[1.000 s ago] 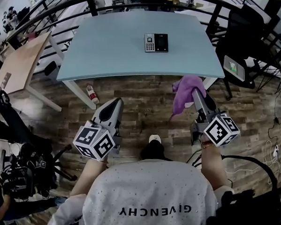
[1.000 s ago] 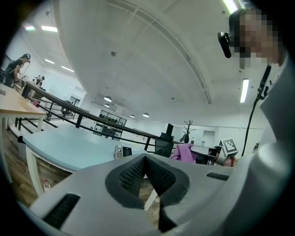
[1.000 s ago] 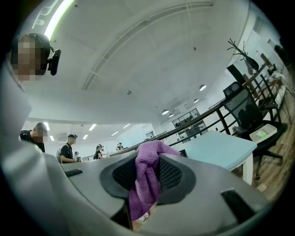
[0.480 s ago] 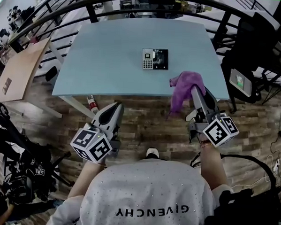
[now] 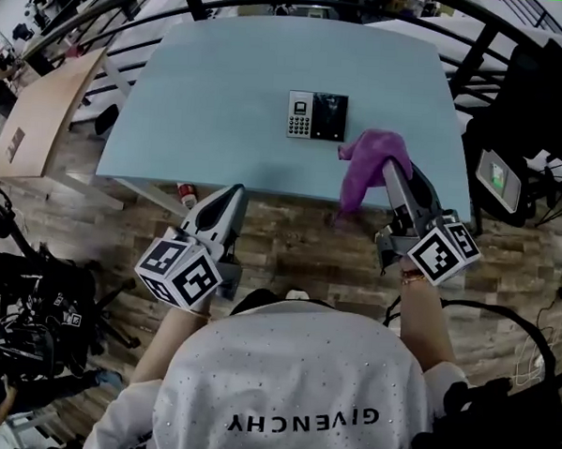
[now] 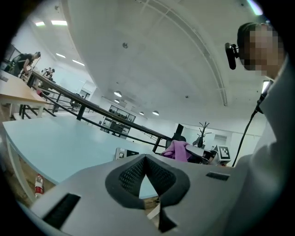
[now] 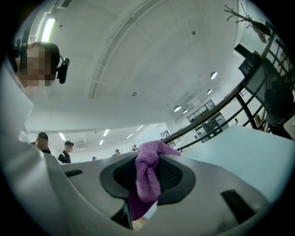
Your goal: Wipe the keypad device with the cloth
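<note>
The keypad device (image 5: 317,116), black with a grey key block at its left, lies flat near the middle of the light blue table (image 5: 212,103). My right gripper (image 5: 389,164) is shut on a purple cloth (image 5: 367,169), which hangs over the table's near right edge, short of the device. In the right gripper view the cloth (image 7: 148,177) is bunched between the pads. My left gripper (image 5: 236,192) is shut and holds nothing; it hovers at the table's front edge, left of the device. From the left gripper view, the device (image 6: 123,153) and cloth (image 6: 177,149) show beyond the closed jaws.
A wooden desk (image 5: 38,112) stands at the left. A red bottle (image 5: 186,194) lies on the floor under the table's front edge. A dark chair with a tablet (image 5: 499,179) is at the right, camera gear (image 5: 32,318) at lower left. Black railings run behind the table.
Both grippers have moved forward to the table's front edge. The cloth, which hung over the floor, now hangs over the table's near right corner. Jaws unchanged.
</note>
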Demonstrator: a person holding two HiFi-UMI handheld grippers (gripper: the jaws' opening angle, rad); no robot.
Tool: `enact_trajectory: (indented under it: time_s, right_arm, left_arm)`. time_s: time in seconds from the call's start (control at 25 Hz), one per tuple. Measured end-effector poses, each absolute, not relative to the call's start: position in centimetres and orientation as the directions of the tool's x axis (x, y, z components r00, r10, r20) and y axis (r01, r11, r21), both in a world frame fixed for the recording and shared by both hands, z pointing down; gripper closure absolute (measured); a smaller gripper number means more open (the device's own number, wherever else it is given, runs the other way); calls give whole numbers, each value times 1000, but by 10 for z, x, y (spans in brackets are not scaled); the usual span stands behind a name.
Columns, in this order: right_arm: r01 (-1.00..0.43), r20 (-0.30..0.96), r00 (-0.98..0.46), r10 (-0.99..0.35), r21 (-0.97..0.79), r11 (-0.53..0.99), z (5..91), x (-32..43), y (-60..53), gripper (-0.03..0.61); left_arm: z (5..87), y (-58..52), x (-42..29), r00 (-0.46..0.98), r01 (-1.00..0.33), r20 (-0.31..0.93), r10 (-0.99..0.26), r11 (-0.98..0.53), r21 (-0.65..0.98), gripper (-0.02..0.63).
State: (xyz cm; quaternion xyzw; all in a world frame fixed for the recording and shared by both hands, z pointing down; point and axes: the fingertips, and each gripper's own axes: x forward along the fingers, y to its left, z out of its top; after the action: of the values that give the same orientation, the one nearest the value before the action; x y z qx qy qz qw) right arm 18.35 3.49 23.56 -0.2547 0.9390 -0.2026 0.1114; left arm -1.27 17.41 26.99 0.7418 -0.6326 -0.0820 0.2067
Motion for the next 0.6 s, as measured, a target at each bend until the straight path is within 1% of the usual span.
enact_trajectory:
  time_s: [0.16,0.32,0.6]
  right_arm:
    - [-439,-63,-857,-512,-432,788,259,165,22,486]
    - [-415,-67,-869,-491,-442,795,270,151,15,488]
    - [-422,-28,-876,-481,-436,795,288,128,-5,488]
  left_arm:
    - [285,162,-16,185,-903,179,-966,-96,418,621]
    - [294,146,-20,192,-896,189,-963,-93,434,621]
    - [313,103,-40,238,-886,200,-951,-128,445,621]
